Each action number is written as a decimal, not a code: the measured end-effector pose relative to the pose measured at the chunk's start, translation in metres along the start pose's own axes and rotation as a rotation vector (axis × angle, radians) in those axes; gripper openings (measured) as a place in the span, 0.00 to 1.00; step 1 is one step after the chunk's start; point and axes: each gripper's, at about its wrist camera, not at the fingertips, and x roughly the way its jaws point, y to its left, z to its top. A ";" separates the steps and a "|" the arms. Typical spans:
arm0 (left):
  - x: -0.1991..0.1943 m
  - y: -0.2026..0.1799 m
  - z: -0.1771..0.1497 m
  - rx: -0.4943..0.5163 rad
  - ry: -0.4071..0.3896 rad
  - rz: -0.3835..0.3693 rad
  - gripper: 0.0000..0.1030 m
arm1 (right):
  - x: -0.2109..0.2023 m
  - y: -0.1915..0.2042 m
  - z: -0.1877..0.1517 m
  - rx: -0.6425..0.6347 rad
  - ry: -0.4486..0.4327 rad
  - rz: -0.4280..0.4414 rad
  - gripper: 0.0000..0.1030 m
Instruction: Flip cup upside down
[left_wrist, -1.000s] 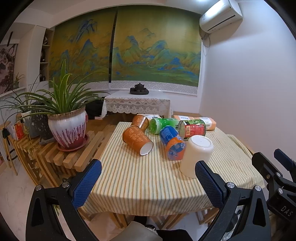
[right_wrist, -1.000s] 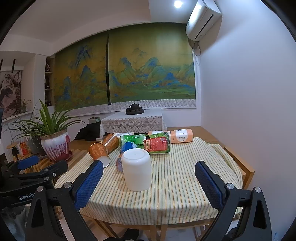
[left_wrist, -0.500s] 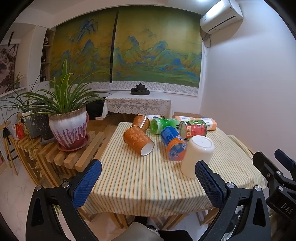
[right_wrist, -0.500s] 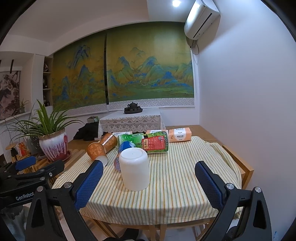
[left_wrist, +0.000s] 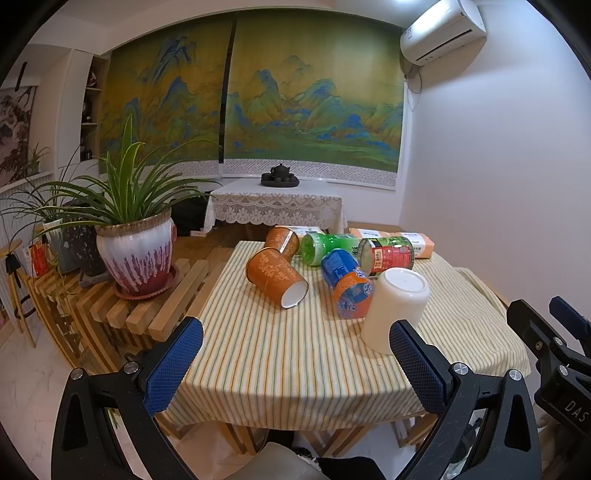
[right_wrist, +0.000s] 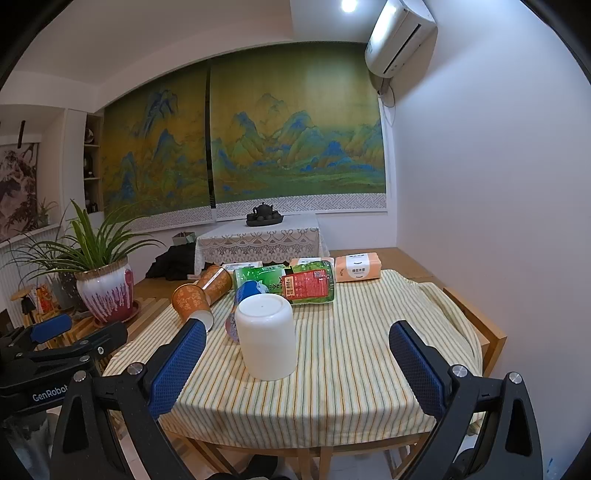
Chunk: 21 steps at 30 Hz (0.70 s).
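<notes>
A plain white cup (left_wrist: 397, 308) stands upside down, base up, on the striped tablecloth (left_wrist: 295, 362); it also shows in the right wrist view (right_wrist: 266, 335). My left gripper (left_wrist: 295, 363) is open and empty, held back from the table's near edge, the cup just beyond its right finger. My right gripper (right_wrist: 297, 363) is open and empty, in front of the cup and apart from it. Each gripper shows at the edge of the other's view.
Two orange paper cups (left_wrist: 275, 275) lie on their sides, with a blue-orange can (left_wrist: 347, 284), green bottles (left_wrist: 325, 247) and an orange tissue pack (right_wrist: 357, 266) behind. A potted plant (left_wrist: 135, 254) stands on a slatted wooden bench at left. A white wall is at right.
Both grippers have drifted slightly back and up from the table. The cup stands where it was; both stay open.
</notes>
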 end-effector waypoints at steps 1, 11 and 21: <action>0.000 0.000 0.000 0.001 -0.001 0.000 0.99 | 0.000 0.000 0.000 0.000 0.000 0.002 0.95; 0.004 -0.001 -0.002 0.007 0.009 -0.005 0.99 | 0.003 -0.002 -0.002 0.010 0.011 0.001 0.95; 0.010 -0.001 -0.003 0.002 0.016 -0.004 0.99 | 0.010 -0.004 -0.004 0.019 0.031 0.005 0.95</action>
